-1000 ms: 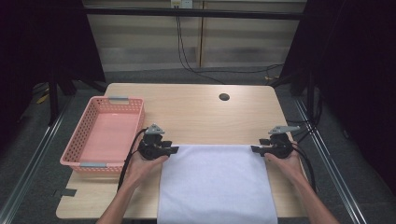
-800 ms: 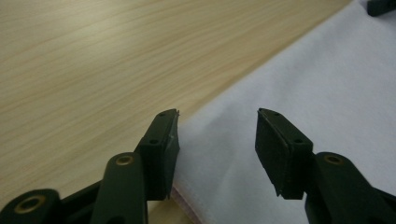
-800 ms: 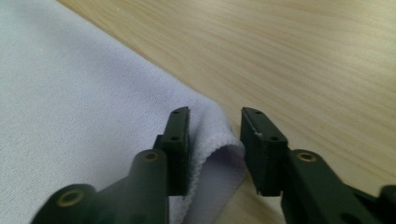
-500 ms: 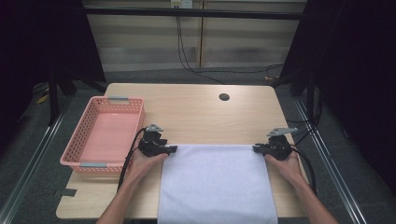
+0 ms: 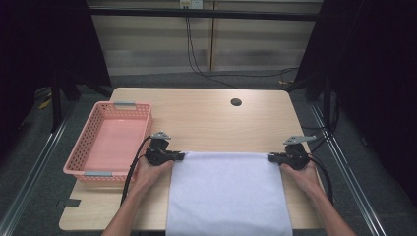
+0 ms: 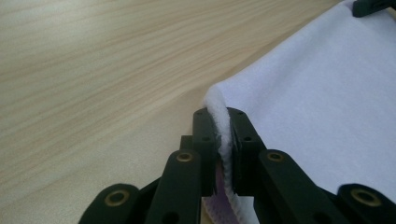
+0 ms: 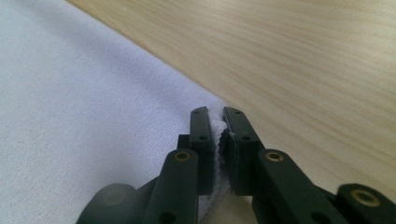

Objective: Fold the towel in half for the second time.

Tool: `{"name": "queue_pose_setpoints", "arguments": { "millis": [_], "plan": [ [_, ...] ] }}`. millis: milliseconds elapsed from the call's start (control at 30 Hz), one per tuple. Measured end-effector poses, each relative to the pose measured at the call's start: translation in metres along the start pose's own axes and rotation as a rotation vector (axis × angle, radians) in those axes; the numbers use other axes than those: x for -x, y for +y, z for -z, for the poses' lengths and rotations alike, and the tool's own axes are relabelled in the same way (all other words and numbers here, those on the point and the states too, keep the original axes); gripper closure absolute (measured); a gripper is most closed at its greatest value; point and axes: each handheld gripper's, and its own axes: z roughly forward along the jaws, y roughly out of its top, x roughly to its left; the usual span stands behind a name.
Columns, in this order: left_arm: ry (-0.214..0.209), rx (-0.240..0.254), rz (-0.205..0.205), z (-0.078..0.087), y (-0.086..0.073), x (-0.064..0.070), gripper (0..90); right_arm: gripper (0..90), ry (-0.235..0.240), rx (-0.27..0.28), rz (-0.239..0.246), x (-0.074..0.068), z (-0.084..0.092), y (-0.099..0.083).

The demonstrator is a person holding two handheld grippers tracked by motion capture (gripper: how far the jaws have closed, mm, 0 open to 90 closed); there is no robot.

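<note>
Cloth [image 5: 228,194] corners between both jaws

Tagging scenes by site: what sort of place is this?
Probably a lab or data-collection rig, not a home: a bare wooden table with a cable hole, dark curtains at the sides, metal rails on grey floor, cables behind.

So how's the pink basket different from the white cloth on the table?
The pink basket is a stiff, perforated tub standing at the table's left; the white cloth is soft and lies flat in the front middle, hanging over the near edge. The basket stands untouched, while the cloth's far corners are pinched by the left gripper and right gripper. Both rest on the wooden table.
</note>
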Motion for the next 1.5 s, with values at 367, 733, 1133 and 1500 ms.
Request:
{"name": "queue_pose_setpoints", "arguments": {
  "millis": [367, 733, 1133, 1500],
  "plan": [
    [-0.038, 0.156, -0.012, 0.016, 0.03, 0.009, 83.4, 83.9, 0.028, 0.168, -0.057, 0.014, 0.048, 0.013],
    [-0.013, 0.189, -0.031, 0.029, 0.058, 0.002, 83.5, 84.9, 0.037, 0.213, -0.067, 0.028, 0.049, 0.046],
    [0.058, 0.254, -0.001, 0.023, 0.085, -0.011, 83.8, 85.7, 0.004, 0.207, -0.105, 0.053, 0.025, 0.079],
    [0.073, 0.337, -0.056, 0.044, 0.119, -0.001, 83.9, 85.8, -0.017, 0.337, -0.124, 0.056, 0.044, 0.11]
  ]
}}
